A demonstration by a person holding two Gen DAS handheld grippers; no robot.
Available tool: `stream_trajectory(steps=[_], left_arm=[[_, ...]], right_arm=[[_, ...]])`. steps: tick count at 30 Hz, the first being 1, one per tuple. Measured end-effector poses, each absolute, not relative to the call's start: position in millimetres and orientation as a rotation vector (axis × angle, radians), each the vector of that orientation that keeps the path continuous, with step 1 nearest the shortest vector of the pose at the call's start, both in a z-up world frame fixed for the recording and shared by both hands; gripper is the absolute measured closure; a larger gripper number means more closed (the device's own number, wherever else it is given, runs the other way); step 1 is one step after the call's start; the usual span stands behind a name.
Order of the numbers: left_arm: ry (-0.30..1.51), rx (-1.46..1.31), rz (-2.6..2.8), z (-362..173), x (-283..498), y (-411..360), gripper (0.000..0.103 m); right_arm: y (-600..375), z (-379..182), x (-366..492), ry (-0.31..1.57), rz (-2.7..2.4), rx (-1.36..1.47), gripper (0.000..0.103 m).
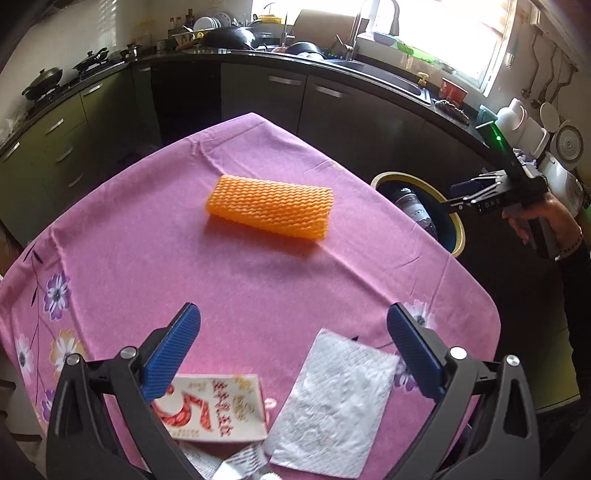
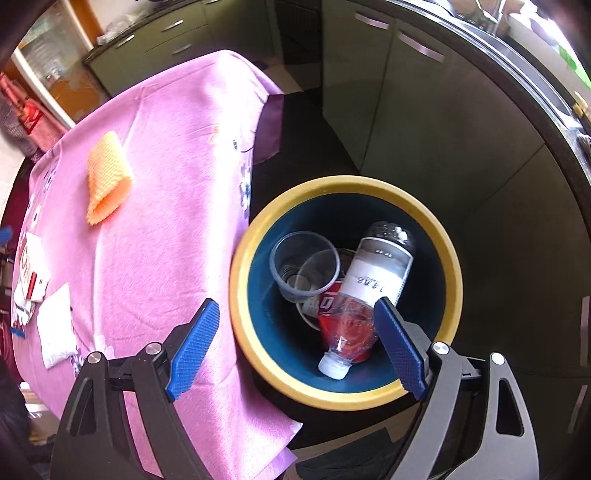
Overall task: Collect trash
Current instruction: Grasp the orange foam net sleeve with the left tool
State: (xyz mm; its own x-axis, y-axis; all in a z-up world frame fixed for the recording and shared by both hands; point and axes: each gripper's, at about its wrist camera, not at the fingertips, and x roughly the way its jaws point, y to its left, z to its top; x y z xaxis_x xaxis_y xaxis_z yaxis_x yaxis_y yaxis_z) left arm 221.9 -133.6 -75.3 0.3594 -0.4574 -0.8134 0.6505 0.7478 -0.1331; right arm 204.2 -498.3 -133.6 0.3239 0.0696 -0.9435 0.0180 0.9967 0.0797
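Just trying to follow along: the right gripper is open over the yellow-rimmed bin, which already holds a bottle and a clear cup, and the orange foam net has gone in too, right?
Not quite. The orange foam net lies on the pink tablecloth, as the left wrist view shows. The rest holds: the right gripper is open over the yellow-rimmed bin, which holds a bottle and a clear cup.

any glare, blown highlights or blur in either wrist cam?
Left wrist view: the bright kitchen window is blown out to white; the orange foam mesh sleeve looks slightly soft; straight edges bow from fisheye. Right wrist view: even light, with sheen on the pink floral tablecloth; contents of the yellow-rimmed blue bin read sharp.
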Motion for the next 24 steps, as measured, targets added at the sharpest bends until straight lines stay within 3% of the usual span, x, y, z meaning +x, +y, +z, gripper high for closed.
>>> stream_trajectory(steps=[9, 11, 12, 16, 19, 22, 24], left_arm=[[0.976, 0.386, -0.645, -113, 272, -241, 0.009], [1.000, 0.402, -0.641, -123, 280, -249, 0.030], [1.023, 0.409, -0.632, -129, 285, -252, 0.036], [1.018, 0.439, -0.607, -141, 291, -256, 0.040], [1.004, 0.444, -0.584, -140, 291, -255, 0.050], [1.007, 0.420, -0.594, -137, 292, -254, 0.062], [1.007, 0.408, -0.604, -135, 291, -253, 0.084]], right_arm=[[-507, -144, 191, 1.228, 0.054, 0.099, 0.019], [-510, -146, 187, 1.227, 0.056, 0.104, 0.019], [-511, -146, 185, 1.227, 0.057, 0.106, 0.019], [-519, -148, 178, 1.226, 0.055, 0.117, 0.019], [-522, -151, 177, 1.223, 0.054, 0.129, 0.019], [-522, -153, 176, 1.223, 0.057, 0.132, 0.019], [-520, -153, 175, 1.221, 0.064, 0.133, 0.019]])
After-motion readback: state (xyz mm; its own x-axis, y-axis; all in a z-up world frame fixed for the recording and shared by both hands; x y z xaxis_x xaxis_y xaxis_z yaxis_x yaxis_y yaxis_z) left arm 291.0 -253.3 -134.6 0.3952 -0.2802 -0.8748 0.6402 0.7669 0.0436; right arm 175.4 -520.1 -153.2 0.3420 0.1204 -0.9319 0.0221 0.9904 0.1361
